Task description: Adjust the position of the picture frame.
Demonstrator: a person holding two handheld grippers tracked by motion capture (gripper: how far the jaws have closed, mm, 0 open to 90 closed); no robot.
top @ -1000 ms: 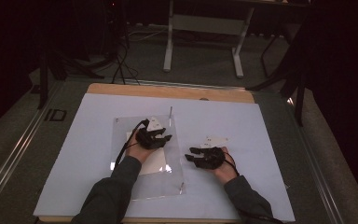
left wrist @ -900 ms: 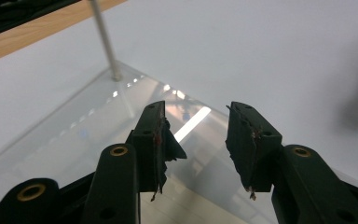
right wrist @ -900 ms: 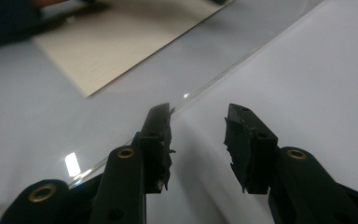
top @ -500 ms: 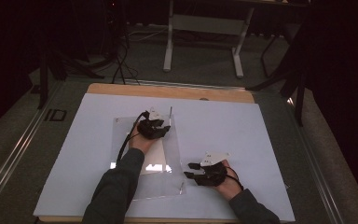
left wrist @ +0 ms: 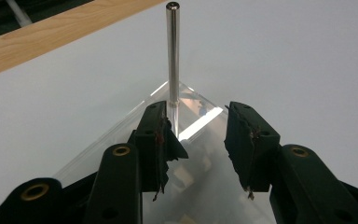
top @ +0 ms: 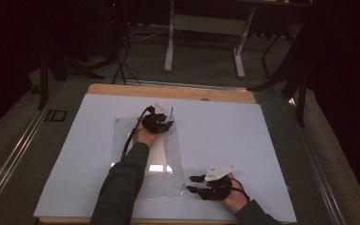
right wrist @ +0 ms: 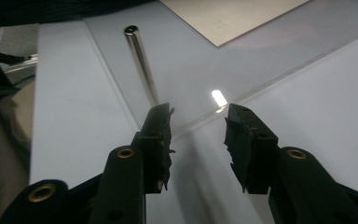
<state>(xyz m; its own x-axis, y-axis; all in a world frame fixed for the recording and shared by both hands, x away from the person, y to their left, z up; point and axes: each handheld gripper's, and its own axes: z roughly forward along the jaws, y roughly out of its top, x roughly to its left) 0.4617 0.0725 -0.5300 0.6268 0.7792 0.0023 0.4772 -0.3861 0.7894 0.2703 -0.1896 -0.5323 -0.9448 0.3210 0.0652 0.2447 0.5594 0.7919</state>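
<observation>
— How far along?
— Early, I judge: the clear plate [top: 168,164] lies flat on the white surface [top: 272,140], one steel post [left wrist: 173,56] upright at its corner.
— Claws?
— Left claw [left wrist: 198,135] and right claw [right wrist: 198,135] both spread (gripping nothing).

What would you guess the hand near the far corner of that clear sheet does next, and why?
Probably it eases the left claw forward and shuts it on the metal post. The post stands upright at the far corner of the clear sheet, just ahead of the open jaws and nearer the left one, and nothing is held yet. The right claw is open too, beside another post.
</observation>
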